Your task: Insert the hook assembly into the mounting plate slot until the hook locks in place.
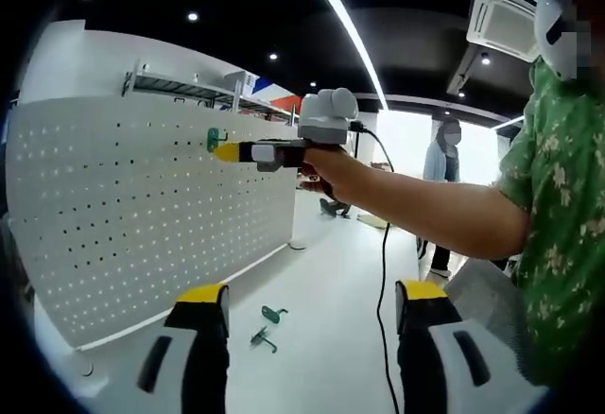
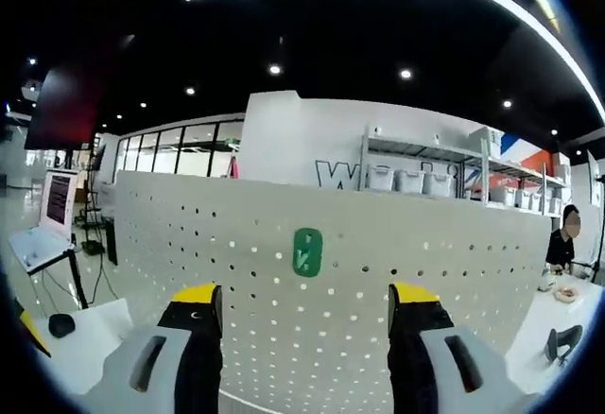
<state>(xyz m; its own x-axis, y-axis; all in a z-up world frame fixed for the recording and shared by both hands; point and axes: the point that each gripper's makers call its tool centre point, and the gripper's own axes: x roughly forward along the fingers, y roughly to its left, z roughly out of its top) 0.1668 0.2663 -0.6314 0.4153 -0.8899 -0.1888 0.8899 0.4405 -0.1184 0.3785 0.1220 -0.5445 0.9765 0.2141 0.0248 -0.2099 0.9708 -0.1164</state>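
A white pegboard mounting plate stands upright on the white table. A green hook sits on its face near the top edge. The right gripper, held in a person's hand, points at the board just beside that hook. In the right gripper view the same green hook is on the pegboard straight ahead, above the gap between the jaws. The right gripper is open and holds nothing. My left gripper is open and empty, low over the table. Two loose green hooks lie on the table ahead of it.
A black cable hangs from the right gripper across the table. The person's arm and green shirt take up the right side. A laptop stands on a side table left of the board. Shelves with bins rise behind it.
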